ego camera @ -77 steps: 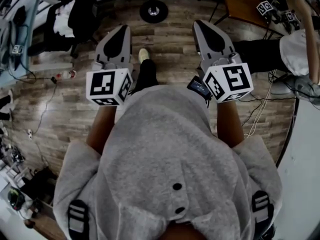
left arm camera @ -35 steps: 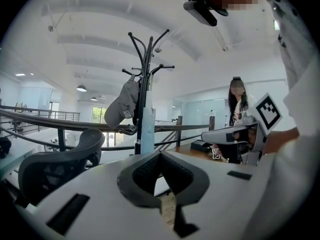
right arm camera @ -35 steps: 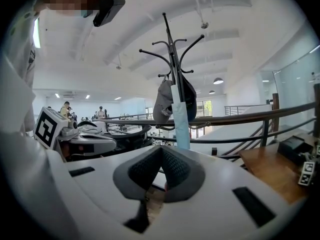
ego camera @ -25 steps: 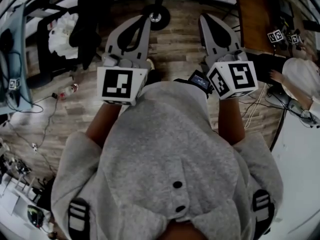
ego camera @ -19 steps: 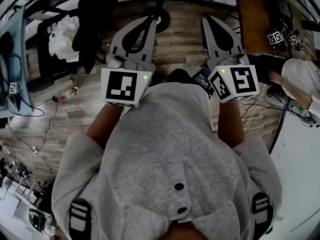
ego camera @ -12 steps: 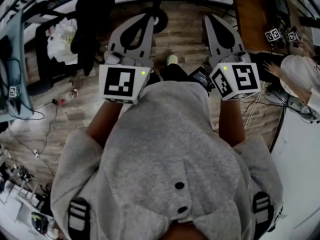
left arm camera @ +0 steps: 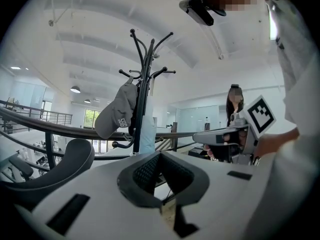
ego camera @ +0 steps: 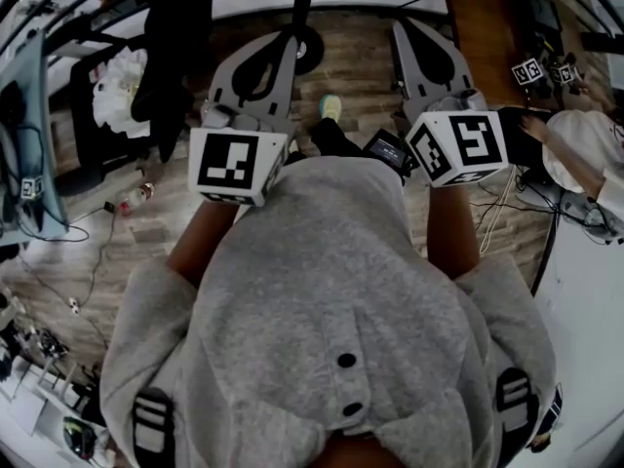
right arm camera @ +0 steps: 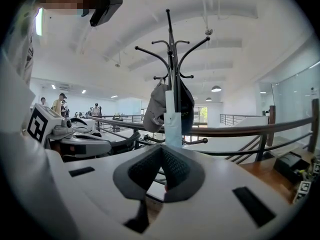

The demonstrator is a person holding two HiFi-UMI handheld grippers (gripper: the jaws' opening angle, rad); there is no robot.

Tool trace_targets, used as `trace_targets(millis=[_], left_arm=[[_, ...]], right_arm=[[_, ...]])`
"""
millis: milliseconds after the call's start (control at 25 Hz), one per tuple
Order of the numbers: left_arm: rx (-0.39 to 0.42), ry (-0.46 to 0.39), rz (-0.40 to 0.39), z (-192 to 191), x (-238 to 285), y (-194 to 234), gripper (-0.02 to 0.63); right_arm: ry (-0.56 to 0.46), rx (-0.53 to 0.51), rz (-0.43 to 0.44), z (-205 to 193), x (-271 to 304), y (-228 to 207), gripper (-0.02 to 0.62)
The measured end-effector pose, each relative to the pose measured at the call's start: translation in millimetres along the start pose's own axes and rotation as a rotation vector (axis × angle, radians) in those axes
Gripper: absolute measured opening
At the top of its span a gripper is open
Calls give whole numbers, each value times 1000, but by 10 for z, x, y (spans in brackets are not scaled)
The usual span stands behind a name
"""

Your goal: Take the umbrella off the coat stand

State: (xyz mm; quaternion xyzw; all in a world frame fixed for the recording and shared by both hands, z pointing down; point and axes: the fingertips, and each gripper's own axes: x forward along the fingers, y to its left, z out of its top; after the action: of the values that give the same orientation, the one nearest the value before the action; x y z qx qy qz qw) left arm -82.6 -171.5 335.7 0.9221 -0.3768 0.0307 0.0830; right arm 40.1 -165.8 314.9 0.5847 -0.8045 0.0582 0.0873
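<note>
1. One coat stand (right arm camera: 171,59) holds one umbrella (right arm camera: 172,126) and one grey cap (right arm camera: 155,111); two claws face it.
2. The umbrella is pale blue and folded slim. It hangs upright along the stand's pole beside the cap.
3. The left claw (left arm camera: 159,155) and the right claw (right arm camera: 161,149) are each pressed together and empty, short of the umbrella ahead.

Grey cap (left arm camera: 116,115), curved dark railing (right arm camera: 240,130), wood-plank floor (ego camera: 356,71), person (ego camera: 575,154) at right edge.
</note>
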Motion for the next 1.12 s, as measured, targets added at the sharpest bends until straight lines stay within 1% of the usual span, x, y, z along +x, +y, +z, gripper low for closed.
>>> trace_targets(millis=[200, 360, 480, 680, 800, 880, 960, 1040, 1120], left_arm=[[5, -4, 15, 27, 200, 20, 15], [12, 24, 32, -24, 383, 73, 15], [20, 24, 48, 16, 568, 92, 15], [38, 41, 71, 51, 839, 127, 15], [31, 54, 76, 83, 1004, 145, 15], [24, 52, 95, 111, 1086, 189, 15], [13, 55, 116, 118, 1165, 248, 15], [6, 59, 139, 109, 1214, 310, 15], [7, 52, 160, 139, 1240, 364, 15]], right_arm=[[-12, 1, 14, 13, 93, -168, 12], [-30, 15, 36, 35, 205, -321, 12], [-51, 21, 57, 55, 292, -486, 12], [-58, 37, 107, 108, 497, -680, 12], [-60, 54, 140, 126, 603, -782, 12], [-55, 56, 168, 114, 670, -821, 12], [-54, 60, 200, 114, 745, -856, 37], [-49, 66, 249, 126, 826, -842, 124], [-42, 62, 304, 135, 920, -791, 181]])
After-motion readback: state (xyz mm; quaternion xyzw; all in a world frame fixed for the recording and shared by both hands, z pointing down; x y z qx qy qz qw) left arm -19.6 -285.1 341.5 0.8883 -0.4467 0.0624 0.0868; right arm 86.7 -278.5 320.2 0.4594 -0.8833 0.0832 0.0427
